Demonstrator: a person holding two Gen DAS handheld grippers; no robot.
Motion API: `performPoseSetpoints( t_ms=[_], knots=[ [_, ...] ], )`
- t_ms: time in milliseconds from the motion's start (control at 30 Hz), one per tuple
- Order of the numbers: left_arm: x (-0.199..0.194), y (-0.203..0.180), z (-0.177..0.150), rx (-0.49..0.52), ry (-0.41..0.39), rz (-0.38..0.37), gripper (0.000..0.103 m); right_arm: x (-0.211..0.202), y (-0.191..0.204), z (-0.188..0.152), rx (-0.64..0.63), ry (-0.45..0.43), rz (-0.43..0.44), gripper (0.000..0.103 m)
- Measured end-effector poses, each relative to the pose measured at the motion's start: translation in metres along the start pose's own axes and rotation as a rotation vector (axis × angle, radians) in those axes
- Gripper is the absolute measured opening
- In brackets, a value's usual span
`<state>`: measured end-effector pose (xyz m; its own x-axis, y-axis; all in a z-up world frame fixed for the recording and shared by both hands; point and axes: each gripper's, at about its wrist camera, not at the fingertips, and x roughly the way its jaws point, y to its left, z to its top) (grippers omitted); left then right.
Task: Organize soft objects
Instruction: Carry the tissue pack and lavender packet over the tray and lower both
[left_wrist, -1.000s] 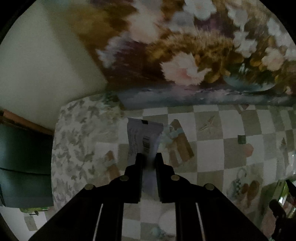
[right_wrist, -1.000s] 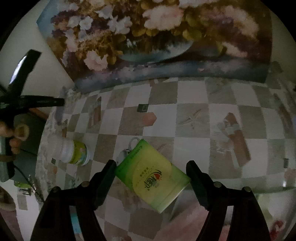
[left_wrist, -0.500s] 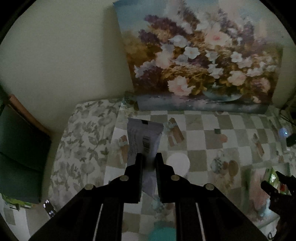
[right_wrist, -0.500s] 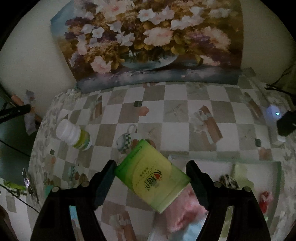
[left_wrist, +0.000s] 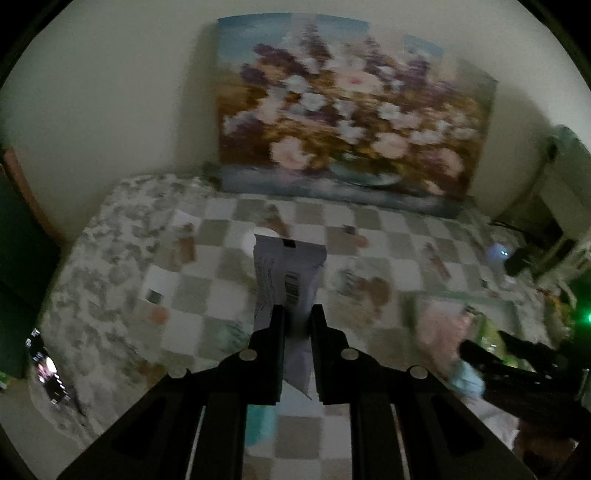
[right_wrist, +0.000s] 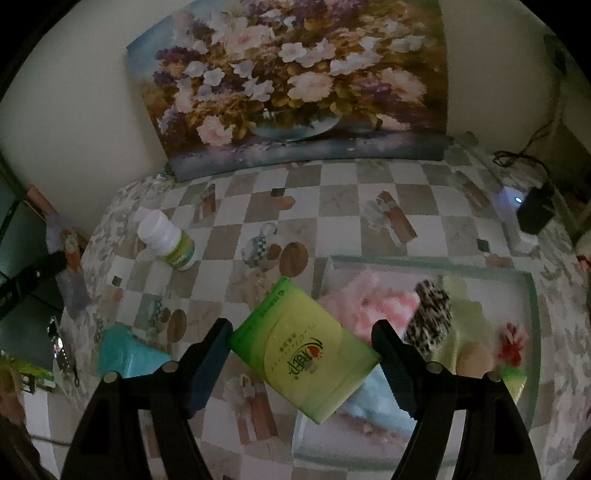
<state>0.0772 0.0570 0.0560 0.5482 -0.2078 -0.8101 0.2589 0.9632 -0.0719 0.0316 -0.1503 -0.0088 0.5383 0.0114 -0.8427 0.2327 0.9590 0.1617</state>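
Observation:
My left gripper (left_wrist: 297, 314) is shut on a pale lilac tissue pack (left_wrist: 288, 280) with a barcode, held upright above the checkered table. My right gripper (right_wrist: 303, 339) is shut on a green tissue pack (right_wrist: 303, 347), held tilted above the left edge of a clear tray (right_wrist: 532, 295). The tray holds a pink fluffy item (right_wrist: 369, 306), a leopard-print item (right_wrist: 434, 317), a yellow-green cloth (right_wrist: 469, 314) and a light blue item (right_wrist: 373, 406). The tray also shows blurred in the left wrist view (left_wrist: 509, 306), with my right gripper (left_wrist: 517, 365) over it.
A white bottle with a green label (right_wrist: 168, 240) and a teal object (right_wrist: 125, 354) lie on the table's left part. A flower painting (right_wrist: 295, 85) leans on the back wall. A black device with a light (right_wrist: 532, 210) stands at far right. The table edge curves at left.
Both grippers have pulled back and up, so more of the table and wall shows. The right gripper with the green pack now hangs over the tray's left edge. Both grips unchanged.

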Motion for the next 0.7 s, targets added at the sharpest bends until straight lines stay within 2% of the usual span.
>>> performPoseSetpoints(
  t_ms=[333,467,600,700],
  knots=[
    [-0.019,-0.045,-0.041,0.007,-0.017,-0.056,0.013,-0.024,-0.008,-0.042,0.038,-0.029,-0.007,0.08],
    [-0.022,-0.055,-0.044,0.004,-0.016,-0.06,0.013,-0.025,-0.008,-0.057,0.031,-0.03,-0.017,0.08],
    [-0.022,-0.07,-0.039,-0.003,-0.023,-0.067,0.013,-0.022,-0.013,-0.058,0.042,-0.024,-0.015,0.08],
    [-0.017,-0.079,-0.037,-0.039,-0.024,-0.103,0.013,-0.02,-0.022,-0.058,0.057,-0.028,-0.03,0.08]
  ],
)
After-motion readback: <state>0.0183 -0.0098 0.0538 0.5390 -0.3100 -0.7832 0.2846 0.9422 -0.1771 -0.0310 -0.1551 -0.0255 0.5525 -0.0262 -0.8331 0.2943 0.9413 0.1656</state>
